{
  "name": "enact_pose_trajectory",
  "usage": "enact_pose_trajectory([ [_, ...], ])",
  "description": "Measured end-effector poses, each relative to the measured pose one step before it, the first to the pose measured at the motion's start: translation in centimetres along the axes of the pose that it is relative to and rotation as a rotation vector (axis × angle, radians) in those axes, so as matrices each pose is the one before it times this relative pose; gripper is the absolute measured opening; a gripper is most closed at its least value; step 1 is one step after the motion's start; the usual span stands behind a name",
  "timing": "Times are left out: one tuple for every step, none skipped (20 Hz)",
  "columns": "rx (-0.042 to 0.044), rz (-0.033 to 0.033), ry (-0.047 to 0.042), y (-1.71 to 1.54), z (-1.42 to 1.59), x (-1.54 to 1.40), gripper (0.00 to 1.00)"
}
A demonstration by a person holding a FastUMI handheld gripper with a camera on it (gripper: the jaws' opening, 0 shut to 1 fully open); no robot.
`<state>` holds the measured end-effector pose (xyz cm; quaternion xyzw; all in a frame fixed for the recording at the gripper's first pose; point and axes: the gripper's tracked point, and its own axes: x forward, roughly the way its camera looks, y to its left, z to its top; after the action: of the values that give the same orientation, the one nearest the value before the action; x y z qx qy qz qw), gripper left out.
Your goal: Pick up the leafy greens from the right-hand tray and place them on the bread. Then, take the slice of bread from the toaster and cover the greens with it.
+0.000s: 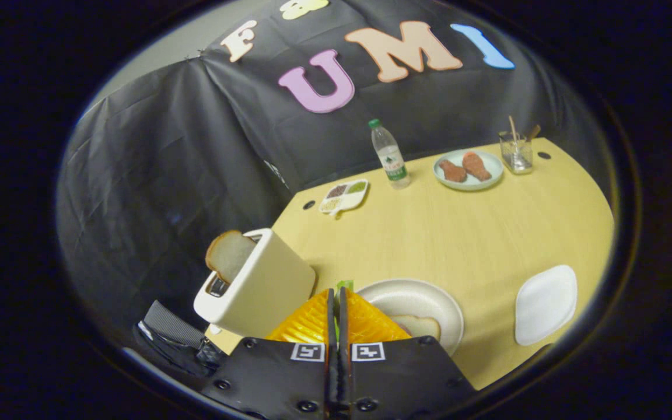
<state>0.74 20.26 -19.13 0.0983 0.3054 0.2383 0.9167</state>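
Greens [345, 285] sit pinched between the clenched tongs [336, 303], just short of the plate [423, 297] with bread [420, 326] to their right. My read: the placing step; next, carry over the bread and release. Toaster [260, 291] slice [230, 254] waits left.

A staged recording booth, set up like a kitchen table

Black cloth [155, 169] hangs as the wall behind a pale wooden table [458, 233]; on the table stand a white toaster [260, 289] with a bread slice [228, 254] in it, plates [423, 300], a water bottle [390, 154], a glass [515, 153] and a small sectioned dish [345, 195]; the gripper [336, 306], its fingers pressed close with a scrap of green between them, marks it as a test rig.
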Motion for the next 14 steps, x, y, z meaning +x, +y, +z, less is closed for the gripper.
enact_pose_trajectory([
  [0.02148, -0.02115, 0.01769, -1.164, -0.977, 0.611, 0.03],
  [0.01133, -0.03346, 0.02088, -1.422, -1.001, 0.428, 0.03],
  [-0.00398, -0.04364, 0.01947, -1.586, -0.748, 0.458, 0.03],
  [-0.01327, -0.04057, 0.00846, -1.326, -0.459, 0.238, 0.03],
  [-0.01644, -0.03157, 0.00092, -1.039, -0.204, 0.39, 0.03],
  [-0.01979, -0.02423, 0.00165, -0.638, -0.34, 0.134, 0.03],
  [-0.0236, -0.03037, -0.00551, -0.794, 0.002, 0.18, 0.05],
  [-0.02214, -0.02413, -0.00246, -0.649, -0.207, 0.143, 0.07],
  [-0.01912, -0.02207, 0.00509, -0.553, -0.268, 0.219, 0.09],
  [-0.01846, -0.011, 0.01081, -0.27, -0.411, 0.261, 0.11],
  [-0.01905, -0.01077, 0.00874, -0.238, -0.257, 0.139, 0.12],
  [-0.01659, -0.02076, 0.01181, -0.574, -0.36, 0.241, 0.14],
  [-0.00964, -0.02181, 0.00484, -0.582, -0.168, 0.094, 0.16],
  [0.00036, -0.01083, -0.0043, -0.251, 0.146, -0.059, 0.21],
])
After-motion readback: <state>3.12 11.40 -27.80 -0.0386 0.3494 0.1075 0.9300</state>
